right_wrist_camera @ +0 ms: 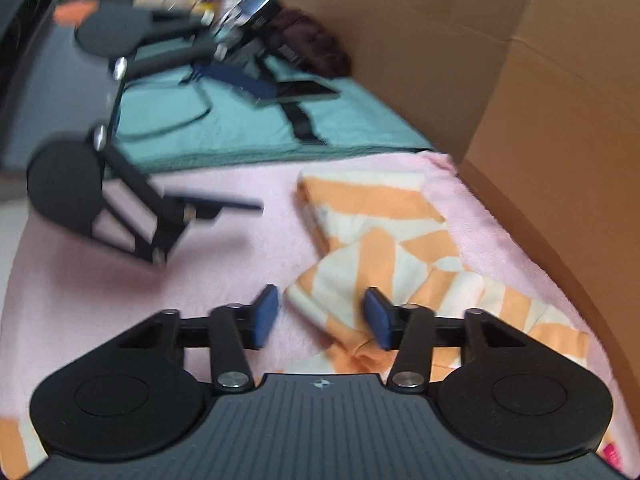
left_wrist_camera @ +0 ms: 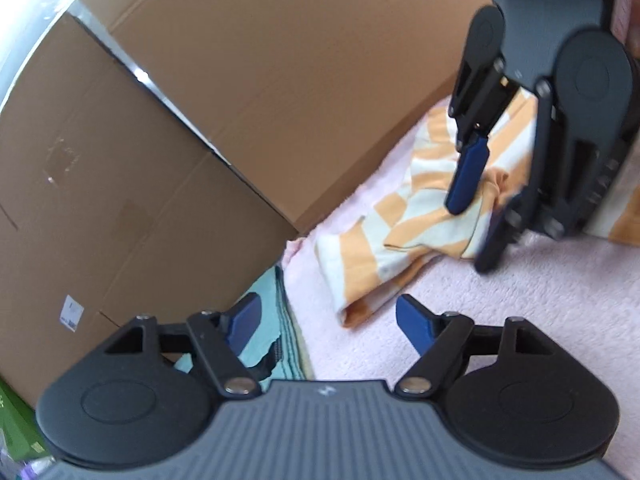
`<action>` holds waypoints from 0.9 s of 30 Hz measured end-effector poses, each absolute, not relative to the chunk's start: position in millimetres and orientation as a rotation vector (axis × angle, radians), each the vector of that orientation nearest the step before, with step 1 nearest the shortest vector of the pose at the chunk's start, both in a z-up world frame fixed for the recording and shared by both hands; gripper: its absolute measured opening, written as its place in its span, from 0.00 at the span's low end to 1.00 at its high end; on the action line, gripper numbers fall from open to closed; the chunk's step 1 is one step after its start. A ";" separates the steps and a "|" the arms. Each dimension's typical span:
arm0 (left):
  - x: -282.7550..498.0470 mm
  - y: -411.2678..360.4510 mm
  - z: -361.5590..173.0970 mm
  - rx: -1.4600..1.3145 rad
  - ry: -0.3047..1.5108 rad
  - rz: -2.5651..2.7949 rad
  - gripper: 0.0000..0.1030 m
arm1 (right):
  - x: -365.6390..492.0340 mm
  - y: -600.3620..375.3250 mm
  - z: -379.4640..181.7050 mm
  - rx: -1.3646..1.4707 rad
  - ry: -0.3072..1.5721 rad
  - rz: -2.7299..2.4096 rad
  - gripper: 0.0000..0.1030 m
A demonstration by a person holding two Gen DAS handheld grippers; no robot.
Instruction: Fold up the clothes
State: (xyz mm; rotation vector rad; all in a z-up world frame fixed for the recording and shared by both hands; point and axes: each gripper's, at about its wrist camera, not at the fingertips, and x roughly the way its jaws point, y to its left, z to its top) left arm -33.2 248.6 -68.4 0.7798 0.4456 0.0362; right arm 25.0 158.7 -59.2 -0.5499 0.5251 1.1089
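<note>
An orange-and-cream patterned garment (right_wrist_camera: 380,240) lies crumpled on a pink fleece blanket (right_wrist_camera: 200,264), close to a cardboard wall. My right gripper (right_wrist_camera: 320,314) points down at the garment's near fold. Its blue pads stand on either side of a raised ridge of the cloth, with a little gap still showing, so it is open. In the left wrist view the same garment (left_wrist_camera: 400,232) lies ahead, with the right gripper (left_wrist_camera: 474,236) on its far part. My left gripper (left_wrist_camera: 328,316) hangs wide open above the blanket (left_wrist_camera: 520,300), just short of the garment's near end and holding nothing. From the right wrist view the left gripper (right_wrist_camera: 264,148) is at the far left.
Large cardboard boxes (left_wrist_camera: 200,120) wall off one side of the blanket (right_wrist_camera: 520,80). A teal blanket (right_wrist_camera: 240,128) beyond the pink one carries a black strap (right_wrist_camera: 300,124), a flat device (right_wrist_camera: 308,90) and a dark maroon cloth (right_wrist_camera: 312,48). A green item (left_wrist_camera: 12,432) sits low at the left.
</note>
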 end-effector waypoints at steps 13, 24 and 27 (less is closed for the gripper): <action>13.4 235.7 -68.0 0.629 0.488 0.030 0.92 | 107.8 35.5 -18.1 0.412 0.649 0.926 0.16; 33.9 211.5 -60.0 0.447 0.551 -0.011 0.96 | 103.4 -53.6 30.8 0.823 0.295 0.771 0.16; 37.6 194.2 -63.7 0.461 0.561 -0.015 0.96 | 100.5 -71.1 33.7 0.857 0.260 0.732 0.16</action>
